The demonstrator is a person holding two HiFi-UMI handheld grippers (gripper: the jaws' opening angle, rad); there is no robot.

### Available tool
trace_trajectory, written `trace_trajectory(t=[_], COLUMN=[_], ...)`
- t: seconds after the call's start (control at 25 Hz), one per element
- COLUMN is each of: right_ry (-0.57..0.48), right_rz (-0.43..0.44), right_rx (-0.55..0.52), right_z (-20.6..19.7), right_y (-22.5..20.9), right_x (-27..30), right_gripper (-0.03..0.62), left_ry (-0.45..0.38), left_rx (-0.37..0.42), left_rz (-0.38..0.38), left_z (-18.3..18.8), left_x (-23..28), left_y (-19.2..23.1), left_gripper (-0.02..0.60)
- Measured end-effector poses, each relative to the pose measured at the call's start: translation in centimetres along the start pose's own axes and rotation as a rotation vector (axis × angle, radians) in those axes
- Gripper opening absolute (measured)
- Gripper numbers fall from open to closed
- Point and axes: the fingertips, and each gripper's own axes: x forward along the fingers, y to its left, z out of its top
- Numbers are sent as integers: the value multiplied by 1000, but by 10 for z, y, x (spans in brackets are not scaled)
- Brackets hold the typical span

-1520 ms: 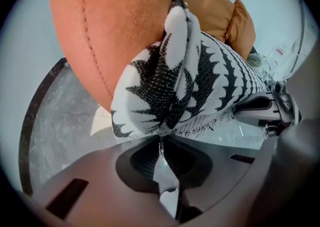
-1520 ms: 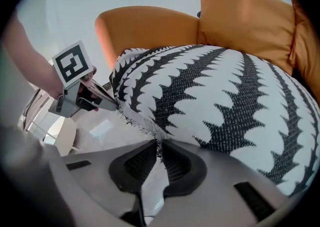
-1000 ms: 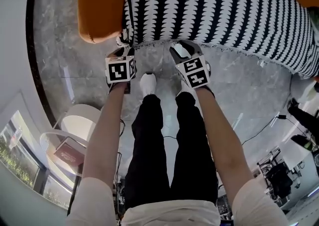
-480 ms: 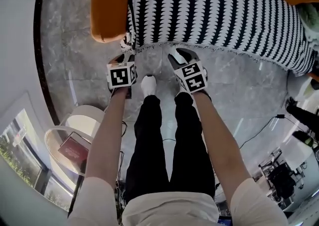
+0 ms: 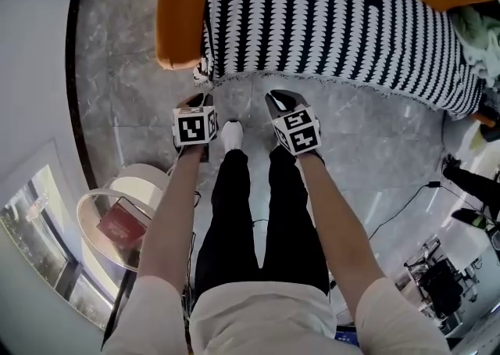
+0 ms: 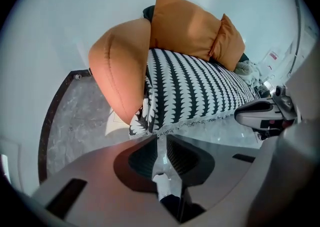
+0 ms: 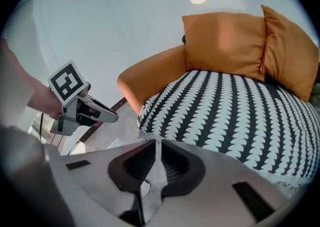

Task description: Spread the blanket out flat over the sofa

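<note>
I read the blanket (image 5: 336, 25) as lying spread across the seat of the orange sofa (image 5: 183, 9), from the padded armrest (image 6: 120, 71) along to the far end. It is black with close rows of white scalloped marks. Its pale fringed edge (image 5: 312, 80) hangs over the seat front, and one corner (image 5: 201, 72) droops beside the armrest. Two orange cushions (image 7: 225, 41) stand against the backrest, above the blanket's rear edge. Both grippers are held over the grey marble floor (image 5: 125, 72), in front of the sofa and clear of the blanket. The left gripper (image 5: 195, 99) has just been closing; its jaws stand a narrow gap apart with nothing between them, only floor and a white shoe (image 5: 232, 133) showing through. The right gripper (image 5: 280, 99) has also just been closing; its jaws are drawn nearly together, leaving a thin slit, and grip nothing.
</note>
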Motion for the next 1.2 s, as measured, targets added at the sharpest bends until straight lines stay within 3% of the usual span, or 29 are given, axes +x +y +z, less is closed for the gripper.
trace_trajectory(t=[0.24, 0.44, 0.88, 1.2], right_ry=[-22, -50, -161, -220], right_rz=[25, 41, 18, 28], right_rx=[60, 69, 99, 66], right_z=[13, 28, 76, 93], right_y=[12, 18, 23, 46], right_x=[-57, -101, -190, -248], right_gripper=[32, 30, 29, 29], left_ry=[-3, -30, -141, -212], left_rx=[47, 39, 1, 8], left_rz=[-33, -54, -70, -90], left_z=[4, 18, 64, 67], left_x=[-50, -86, -177, -242], left_y=[-45, -76, -105, -120], left_gripper=[26, 18, 18, 18])
